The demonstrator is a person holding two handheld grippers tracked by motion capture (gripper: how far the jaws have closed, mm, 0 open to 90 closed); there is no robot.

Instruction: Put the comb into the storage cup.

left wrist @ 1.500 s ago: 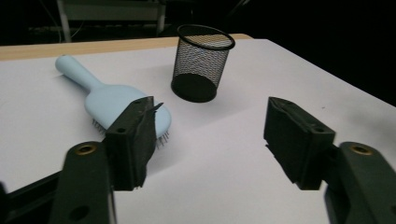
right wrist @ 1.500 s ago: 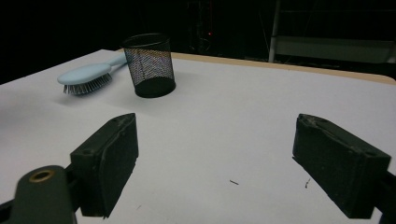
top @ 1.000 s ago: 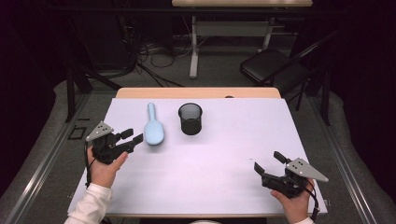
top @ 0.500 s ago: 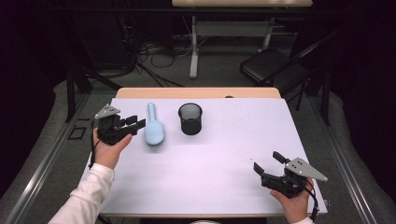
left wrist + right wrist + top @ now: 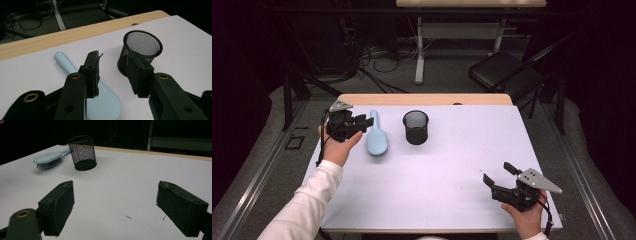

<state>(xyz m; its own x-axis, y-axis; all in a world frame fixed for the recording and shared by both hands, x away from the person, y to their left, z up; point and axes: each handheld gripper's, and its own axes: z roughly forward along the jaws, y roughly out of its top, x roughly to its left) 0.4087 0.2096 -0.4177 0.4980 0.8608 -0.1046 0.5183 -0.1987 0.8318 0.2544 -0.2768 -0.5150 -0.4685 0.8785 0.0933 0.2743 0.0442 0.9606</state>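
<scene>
High view, left to right: my left gripper (image 5: 364,121) hovers at the handle of the pale blue hairbrush (image 5: 376,140), its jaws just narrowing with nothing pinched yet. I should straddle the handle squarely before clamping. Beside it stands the mesh cup (image 5: 416,127); my right gripper (image 5: 498,174) idles released on the counter (image 5: 452,165).

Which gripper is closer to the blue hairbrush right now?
Left. The left gripper sits right beside the hairbrush, at its handle, fingers open and not gripping it. The right gripper rests at the table's near right corner, well away, past the mesh cup.
</scene>
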